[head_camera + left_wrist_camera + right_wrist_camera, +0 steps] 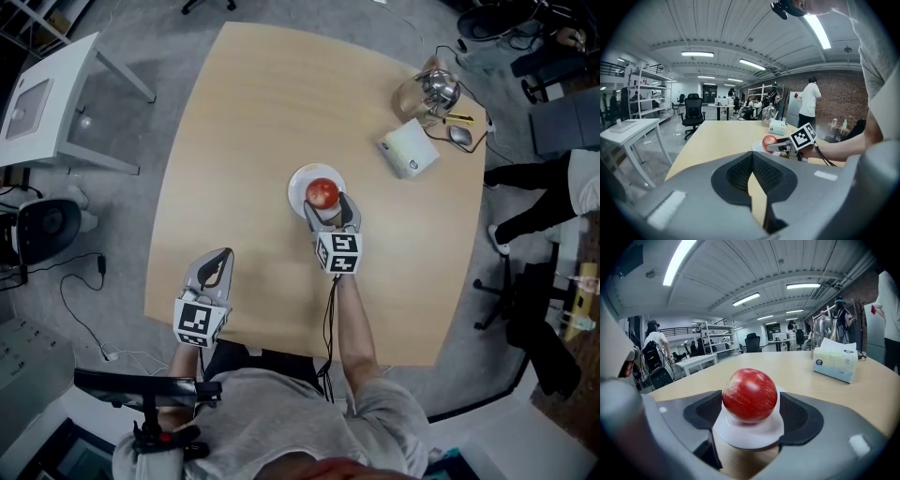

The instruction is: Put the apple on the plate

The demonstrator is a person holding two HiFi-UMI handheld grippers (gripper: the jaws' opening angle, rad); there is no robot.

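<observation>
**Worktop** (244,141), one. Pale wood with rounded corners; it carries every item below.

**Grippers**, two, hand-held.
- Right gripper (331,212): reaches to the middle of the worktop. Its fingers (705,411) stand apart on either side of the apple. A strip of white plate shows between the fruit and the right-hand pad, and the left-hand pad lies at or just beside the skin. Judged a loosened hold, with the fruit's weight on the plate rather than on the pads.
- Left gripper (220,262): sits near the worktop's near edge, well apart from the plate. Its fingers are closed tip to tip on nothing. Judged idle, kept out of the working arm's way.

**Tissue box** (410,150), one. White, at the far right, not part of the task.

**Glass jug** (433,89), one. Just beyond the tissue box, near the far right corner.

**Plate** (300,183), one. Small, white and round, set mid-worktop within the right arm's easy reach.

**Apple** (322,193), one. Red, resting on the plate slightly toward the gripper side. Placement looks done; only the withdrawal appears to remain.

**Mouse** (459,136), one. Beside the tissue box, with its cable trailing.
</observation>
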